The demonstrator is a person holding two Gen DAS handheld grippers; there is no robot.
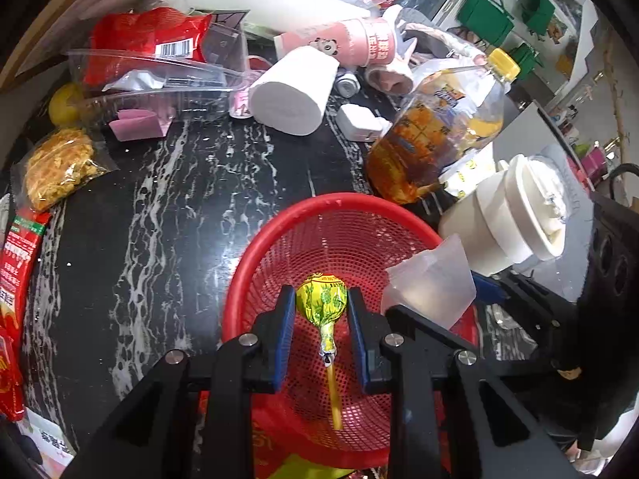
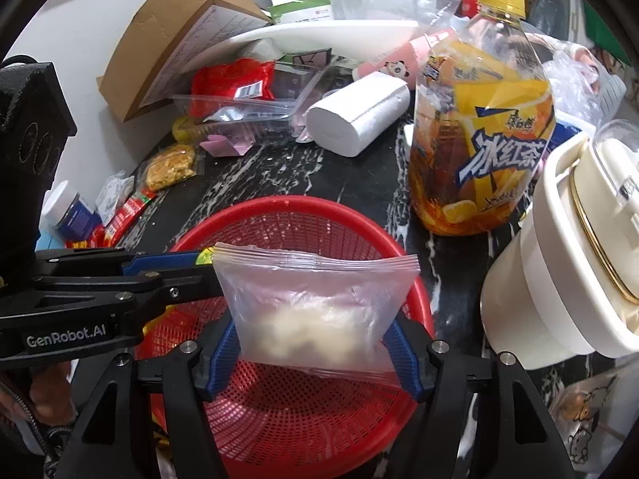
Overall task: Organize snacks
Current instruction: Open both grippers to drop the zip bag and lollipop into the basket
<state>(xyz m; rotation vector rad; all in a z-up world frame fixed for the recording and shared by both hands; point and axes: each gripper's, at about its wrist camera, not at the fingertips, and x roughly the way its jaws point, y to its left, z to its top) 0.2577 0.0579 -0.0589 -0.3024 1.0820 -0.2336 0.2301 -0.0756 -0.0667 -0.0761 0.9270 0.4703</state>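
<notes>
A red mesh basket (image 1: 279, 215) (image 2: 279, 201) sits on the black marble counter. My left gripper (image 1: 319, 292) is over it, shut on the head of a yellow-green lollipop (image 1: 321, 303) whose stick points back toward the camera. In the right wrist view the left gripper (image 2: 205, 259) reaches in from the left over the basket rim. My right gripper (image 2: 315, 331) holds a clear zip bag (image 2: 315, 303) of pale snacks upright above the basket, with a blue pad against each side. That bag (image 1: 431, 287) shows at the basket's right edge in the left wrist view.
A large iced-tea bottle (image 2: 479, 131) and a cream lidded appliance (image 2: 559, 259) stand right of the basket. Behind it lie a white paper roll (image 2: 359, 119), a clear tray with a red packet (image 2: 231, 80), a cracker packet (image 2: 169, 165) and a cardboard box (image 2: 167, 32). Red sachets (image 1: 20, 255) lie left.
</notes>
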